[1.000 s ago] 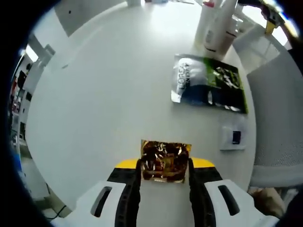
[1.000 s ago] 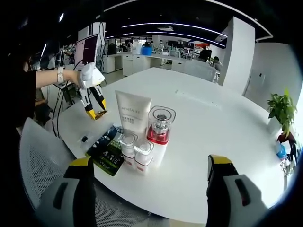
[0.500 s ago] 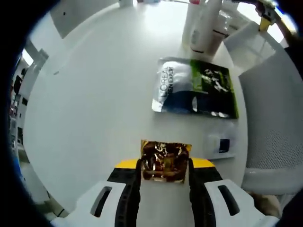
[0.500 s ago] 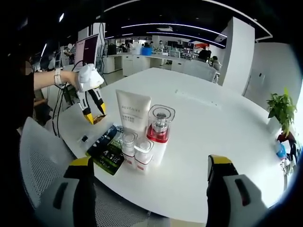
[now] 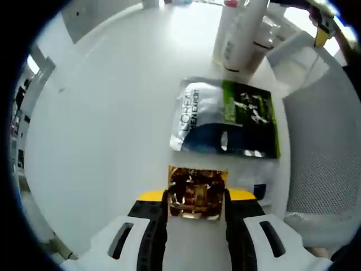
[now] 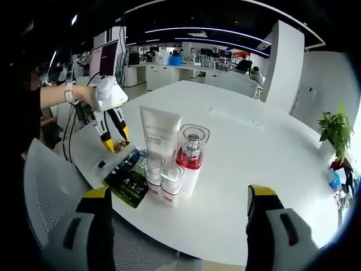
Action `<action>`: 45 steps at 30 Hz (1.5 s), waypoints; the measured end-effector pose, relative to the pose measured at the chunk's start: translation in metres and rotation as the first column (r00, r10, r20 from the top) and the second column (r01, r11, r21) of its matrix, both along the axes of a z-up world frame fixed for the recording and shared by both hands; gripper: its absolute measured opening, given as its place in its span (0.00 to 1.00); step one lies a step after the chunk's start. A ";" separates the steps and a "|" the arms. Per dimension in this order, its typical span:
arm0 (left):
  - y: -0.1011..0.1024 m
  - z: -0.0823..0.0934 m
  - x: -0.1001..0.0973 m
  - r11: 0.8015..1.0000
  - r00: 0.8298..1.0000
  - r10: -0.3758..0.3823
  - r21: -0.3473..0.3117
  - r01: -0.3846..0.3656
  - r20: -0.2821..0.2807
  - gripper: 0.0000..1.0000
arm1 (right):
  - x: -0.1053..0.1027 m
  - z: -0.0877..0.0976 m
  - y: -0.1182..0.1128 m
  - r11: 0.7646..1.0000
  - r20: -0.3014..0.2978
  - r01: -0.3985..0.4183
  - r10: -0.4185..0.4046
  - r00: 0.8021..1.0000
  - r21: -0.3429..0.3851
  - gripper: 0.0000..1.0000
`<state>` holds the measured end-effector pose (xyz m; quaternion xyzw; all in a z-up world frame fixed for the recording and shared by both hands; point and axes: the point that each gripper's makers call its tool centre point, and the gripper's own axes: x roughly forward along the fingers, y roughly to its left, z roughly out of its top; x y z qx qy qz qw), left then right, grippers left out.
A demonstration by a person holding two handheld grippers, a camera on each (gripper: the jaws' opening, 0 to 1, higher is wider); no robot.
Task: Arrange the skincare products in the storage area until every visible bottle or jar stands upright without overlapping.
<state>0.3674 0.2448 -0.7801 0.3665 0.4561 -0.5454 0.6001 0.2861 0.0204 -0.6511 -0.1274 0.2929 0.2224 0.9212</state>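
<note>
In the left gripper view, the left gripper (image 5: 196,199) is clamped on a small gold foil packet (image 5: 196,192), gripped flat between the two jaws above the white table (image 5: 101,130). Directly ahead of the jaw tips lies a flat sachet (image 5: 225,117) printed in silver, blue and green; a small white packet (image 5: 259,191) sits just beside the right jaw, partly hidden by it. Farther ahead, beyond the sachet, the white tube (image 5: 234,34) stands with other containers, whose tops are cut off at the edge. In the right gripper view, the right gripper (image 6: 177,226) has its jaws wide apart and holds nothing, hovering short of the upright group: the white tube (image 6: 160,135), a clear pump jar with a red base (image 6: 190,151) and two small capped bottles (image 6: 162,178) stand touching or nearly so, well ahead between the jaws. To the front left, the other gripper (image 6: 115,138) carries the gold packet low over the table near the flat sachet (image 6: 128,178). Judgement: the packet is probably being placed; it should go down on bare table beside the sachet, not lapping onto it, and clear of the small white packet, with release only once it rests flat.
</note>
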 end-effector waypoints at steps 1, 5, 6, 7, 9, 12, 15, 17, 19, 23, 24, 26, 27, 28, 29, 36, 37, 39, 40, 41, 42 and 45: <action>-0.001 -0.002 0.001 1.000 1.000 0.001 0.004 -0.001 -0.001 0.37 | 0.000 0.000 0.000 1.000 0.000 0.000 0.000 1.000 -0.001 0.99; -0.002 -0.005 0.001 1.000 1.000 0.001 0.017 -0.002 0.005 0.37 | 0.000 0.000 -0.002 1.000 0.002 0.004 -0.004 1.000 0.001 0.99; -0.003 -0.005 0.001 1.000 1.000 0.003 0.014 -0.003 0.005 0.37 | -0.001 0.000 -0.003 1.000 0.002 0.006 -0.006 1.000 0.000 0.99; -0.003 -0.005 0.001 1.000 1.000 0.008 0.015 -0.008 0.007 0.37 | -0.001 0.000 -0.004 1.000 0.001 0.007 -0.007 1.000 -0.001 0.99; -0.005 -0.005 0.001 1.000 1.000 0.015 0.009 -0.015 0.006 0.37 | -0.001 -0.001 -0.005 1.000 -0.001 0.010 -0.010 1.000 -0.002 0.99; -0.007 -0.005 0.001 1.000 1.000 0.029 0.005 -0.029 0.004 0.37 | -0.002 -0.002 -0.006 1.000 -0.002 0.012 -0.012 1.000 -0.001 0.99; -0.008 -0.005 0.001 1.000 0.999 0.030 0.001 -0.030 0.014 0.37 | -0.003 -0.003 -0.006 1.000 -0.004 0.016 -0.016 1.000 0.004 0.99; -0.008 -0.006 0.001 1.000 0.999 0.027 0.002 -0.027 0.023 0.37 | -0.003 -0.004 -0.006 1.000 -0.006 0.017 -0.017 1.000 0.002 0.99; -0.008 -0.006 0.001 1.000 0.999 0.028 0.002 -0.028 0.031 0.37 | -0.003 -0.004 -0.006 1.000 -0.008 0.015 -0.015 1.000 0.002 0.99; -0.008 -0.006 0.000 1.000 0.999 0.024 0.000 -0.024 0.044 0.37 | -0.003 -0.004 -0.006 1.000 -0.007 0.015 -0.015 1.000 0.001 0.99; -0.008 -0.006 0.000 1.000 0.999 0.026 0.000 -0.026 0.045 0.37 | -0.003 -0.004 -0.006 1.000 -0.007 0.015 -0.015 1.000 0.002 0.99; -0.009 -0.006 0.000 0.999 0.998 0.037 0.001 -0.037 0.044 0.37 | -0.003 -0.005 -0.005 1.000 -0.008 0.012 -0.012 1.000 0.002 0.99; -0.008 -0.006 0.000 1.000 0.998 0.028 0.005 -0.029 0.049 0.37 | -0.003 -0.005 -0.004 1.000 -0.009 0.010 -0.010 1.000 0.002 0.99; -0.008 -0.007 -0.001 1.000 0.998 0.025 0.006 -0.025 0.053 0.37 | -0.004 -0.005 -0.004 1.000 -0.009 0.009 -0.009 1.000 0.002 0.99; -0.008 -0.007 -0.002 1.000 0.998 0.017 0.009 -0.017 0.060 0.37 | -0.004 -0.005 -0.004 1.000 -0.008 0.008 -0.008 1.000 0.004 0.99; -0.010 -0.007 -0.004 0.999 0.998 0.034 0.005 -0.034 0.059 0.38 | -0.007 -0.006 -0.002 1.000 -0.009 0.012 -0.012 1.000 0.004 0.99; -0.010 -0.007 -0.004 0.999 0.998 0.032 0.004 -0.032 0.061 0.38 | -0.007 -0.006 -0.002 1.000 -0.010 0.012 -0.012 1.000 0.005 0.99; -0.010 -0.007 -0.004 0.999 0.998 0.035 0.002 -0.035 0.061 0.39 | -0.008 -0.006 -0.002 1.000 -0.011 0.011 -0.011 1.000 0.003 0.99; -0.011 -0.007 -0.005 0.999 0.997 0.046 -0.002 -0.046 0.054 0.40 | -0.008 -0.006 -0.002 1.000 -0.011 0.011 -0.011 1.000 0.003 0.99; -0.010 -0.007 -0.005 0.999 0.997 0.046 -0.001 -0.046 0.054 0.41 | -0.008 -0.006 -0.002 1.000 -0.011 0.012 -0.012 1.000 0.004 0.99; -0.011 -0.007 -0.006 0.999 0.997 0.041 0.002 -0.041 0.058 0.41 | -0.008 -0.006 -0.002 1.000 -0.010 0.012 -0.012 1.000 0.006 0.99; -0.011 -0.007 -0.006 0.999 0.997 0.038 0.000 -0.038 0.060 0.41 | -0.008 -0.006 -0.003 1.000 -0.009 0.012 -0.012 1.000 0.004 0.99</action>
